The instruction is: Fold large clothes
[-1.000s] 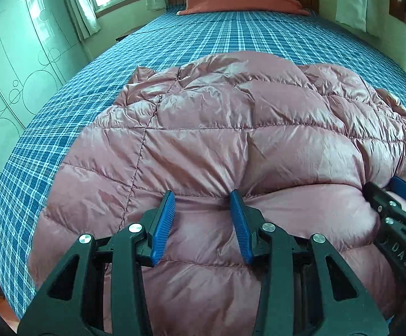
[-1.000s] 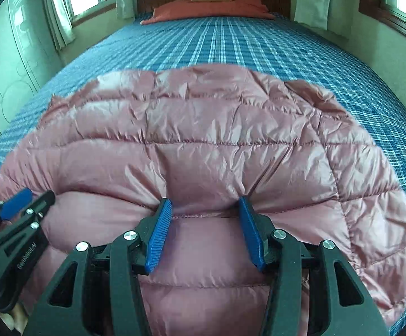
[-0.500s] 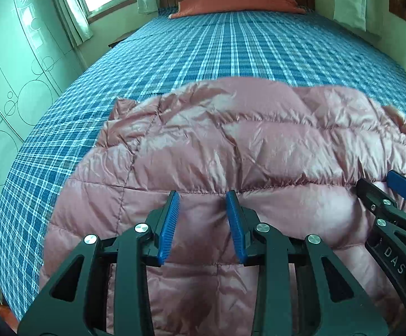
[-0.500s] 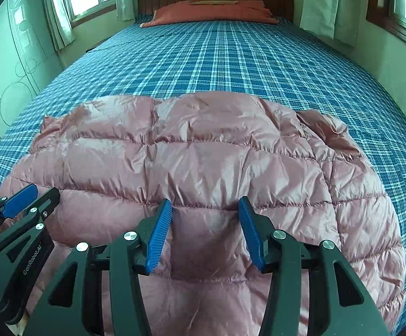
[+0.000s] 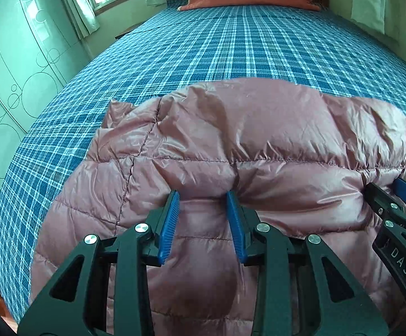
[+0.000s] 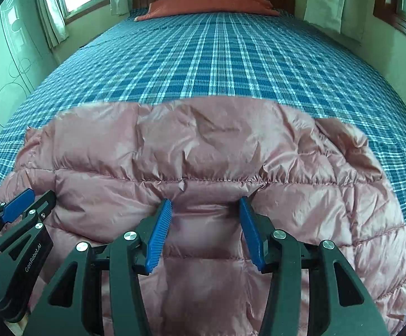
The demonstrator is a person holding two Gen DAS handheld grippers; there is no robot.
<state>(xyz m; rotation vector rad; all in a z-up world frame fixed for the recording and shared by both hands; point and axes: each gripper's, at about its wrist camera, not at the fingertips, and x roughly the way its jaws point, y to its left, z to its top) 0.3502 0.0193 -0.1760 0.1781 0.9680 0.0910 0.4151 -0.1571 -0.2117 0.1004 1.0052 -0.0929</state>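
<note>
1. Two grippers, nearest, each pinching a puffed fold of one pink quilted down jacket [image 5: 258, 140] between blue pads: left gripper [image 5: 204, 215], printed "GenRobot.AI"; right gripper [image 6: 205, 224], printed "DAS".
2. The jacket lies on the near end of one blue plaid bed [image 6: 216, 56].
3. Farthest: one salmon pillow [image 6: 211, 4].

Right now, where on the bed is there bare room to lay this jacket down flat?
Free: the plaid bedspread between the pink jacket and the orange pillow, and strips beside the jacket. Crowded: the near end, where left gripper and right gripper pinch it.
</note>
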